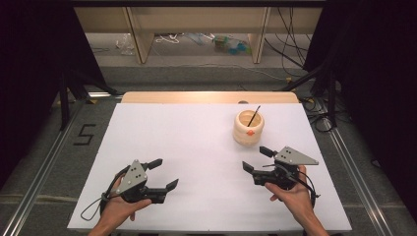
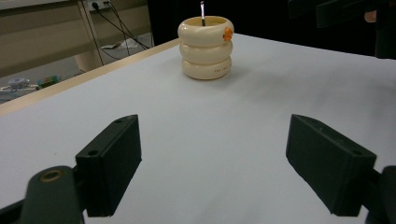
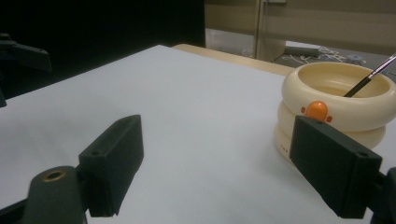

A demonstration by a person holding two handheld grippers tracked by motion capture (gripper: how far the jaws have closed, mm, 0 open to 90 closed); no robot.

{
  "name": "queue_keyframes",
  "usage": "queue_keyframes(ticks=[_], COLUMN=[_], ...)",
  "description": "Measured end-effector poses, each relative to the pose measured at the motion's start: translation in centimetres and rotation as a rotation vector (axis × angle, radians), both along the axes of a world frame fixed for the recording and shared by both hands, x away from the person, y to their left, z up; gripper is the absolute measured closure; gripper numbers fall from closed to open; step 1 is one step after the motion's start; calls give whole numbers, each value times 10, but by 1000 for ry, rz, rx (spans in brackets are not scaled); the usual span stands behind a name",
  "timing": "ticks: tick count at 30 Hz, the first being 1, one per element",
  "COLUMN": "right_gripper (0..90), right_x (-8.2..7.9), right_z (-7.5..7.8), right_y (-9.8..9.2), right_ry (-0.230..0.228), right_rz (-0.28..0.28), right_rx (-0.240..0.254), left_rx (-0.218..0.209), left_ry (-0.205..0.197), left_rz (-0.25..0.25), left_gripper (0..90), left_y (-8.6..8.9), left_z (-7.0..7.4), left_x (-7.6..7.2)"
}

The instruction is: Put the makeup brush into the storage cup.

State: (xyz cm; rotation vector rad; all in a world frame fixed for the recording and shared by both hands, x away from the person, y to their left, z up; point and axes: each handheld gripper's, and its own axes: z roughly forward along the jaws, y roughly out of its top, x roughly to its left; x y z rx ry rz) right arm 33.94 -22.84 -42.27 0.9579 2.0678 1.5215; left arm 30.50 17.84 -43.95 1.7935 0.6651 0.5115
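- left gripper (image 1: 163, 174): sitting low over the white table (image 1: 196, 147), jaws spread, gripping nothing
- right gripper (image 1: 256, 159): jaws gaping wide, nothing between them, pointing left, just short of the pot
- cream ringed pot (image 1: 248, 127): standing upright far right, thin dark stick (image 1: 253, 116), possibly a brush, leaning inside

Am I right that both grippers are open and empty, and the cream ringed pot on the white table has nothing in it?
Not quite. The left gripper and right gripper are open and empty, and the cream ringed pot does stand on the white table, but a thin dark brush leans inside it. The high view and the right gripper view show this.
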Motion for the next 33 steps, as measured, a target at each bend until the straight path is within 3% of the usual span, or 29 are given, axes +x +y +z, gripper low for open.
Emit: queue_keyframes(ticks=[2, 4, 6, 13, 16, 17, 25, 27, 33], right_gripper=[184, 179, 179, 167, 167, 167, 163, 162, 162], right_x=[-2, -3, -6, -14, -17, -18, -26, -27, -29], right_z=[0, -4, -6, -8, -9, -8, -11, -12, -13], right_y=[-1, 0, -1, 0, 0, -1, -3, -3, -4], right_ry=[13, -3, 11, 9, 2, 6, 21, 1, 3], right_rz=[1, 10, 15, 37, 38, 34, 45, 37, 40], right_rx=[-3, 17, -17, -40, -20, -39, -52, -47, -42], left_rx=[1, 2, 2, 1, 2, 4, 3, 4, 1], left_ry=[-1, -2, -3, -2, 0, 1, 1, 0, 2], left_rz=[-1, -2, -2, 0, -2, -3, 0, -1, -1], left_gripper=[182, 182, 182, 182, 182, 182, 181, 181, 181], left_y=[0, 0, 0, 0, 0, 0, 1, 1, 0], left_z=[0, 0, 0, 0, -1, -1, -1, -1, -1], left_x=[0, 0, -1, -1, -2, -2, -3, -4, -4])
